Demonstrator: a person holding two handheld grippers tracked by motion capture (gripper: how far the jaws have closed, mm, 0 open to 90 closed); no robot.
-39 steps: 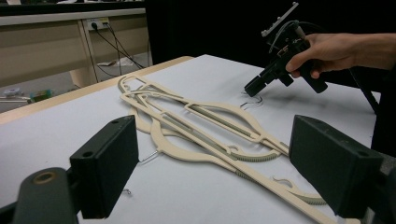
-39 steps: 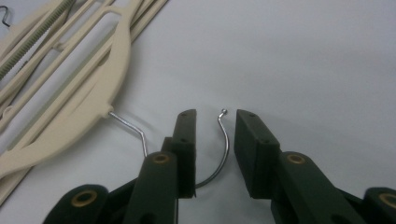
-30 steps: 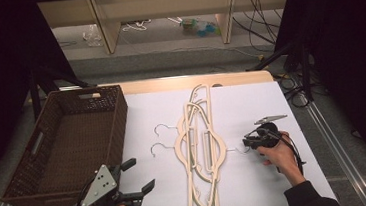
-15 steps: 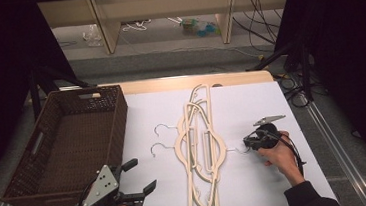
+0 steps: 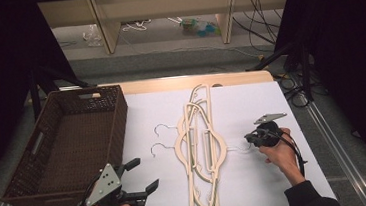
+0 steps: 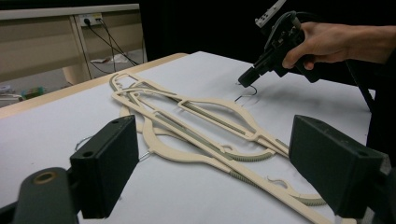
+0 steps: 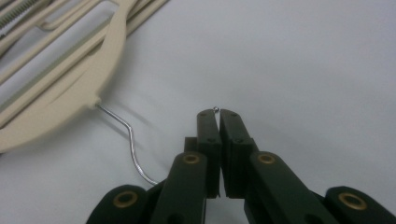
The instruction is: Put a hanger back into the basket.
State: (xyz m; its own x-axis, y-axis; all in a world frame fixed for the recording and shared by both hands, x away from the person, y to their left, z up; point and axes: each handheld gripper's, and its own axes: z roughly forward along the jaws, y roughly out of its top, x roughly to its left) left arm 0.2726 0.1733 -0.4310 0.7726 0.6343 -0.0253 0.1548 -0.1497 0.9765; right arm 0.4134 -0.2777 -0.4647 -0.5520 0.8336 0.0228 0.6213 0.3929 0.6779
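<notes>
Several cream hangers (image 5: 200,151) lie stacked down the middle of the white table; they cross the left gripper view (image 6: 196,126). One hanger's wire hook (image 7: 131,140) points right. My right gripper (image 5: 249,138) has just been closing and is now shut on that hook, whose ball tip peeks out between the pressed jaws (image 7: 218,114). In the left gripper view the right gripper (image 6: 246,80) tilts down onto the hook (image 6: 247,94). My left gripper (image 5: 143,175) stays open near the table's front edge, its jaws (image 6: 219,177) wide apart and holding nothing.
A dark wicker basket (image 5: 119,126) stands at the table's left. Two more wire hooks (image 5: 159,131) stick out from the left side of the pile. Shelving and cables sit beyond the far edge.
</notes>
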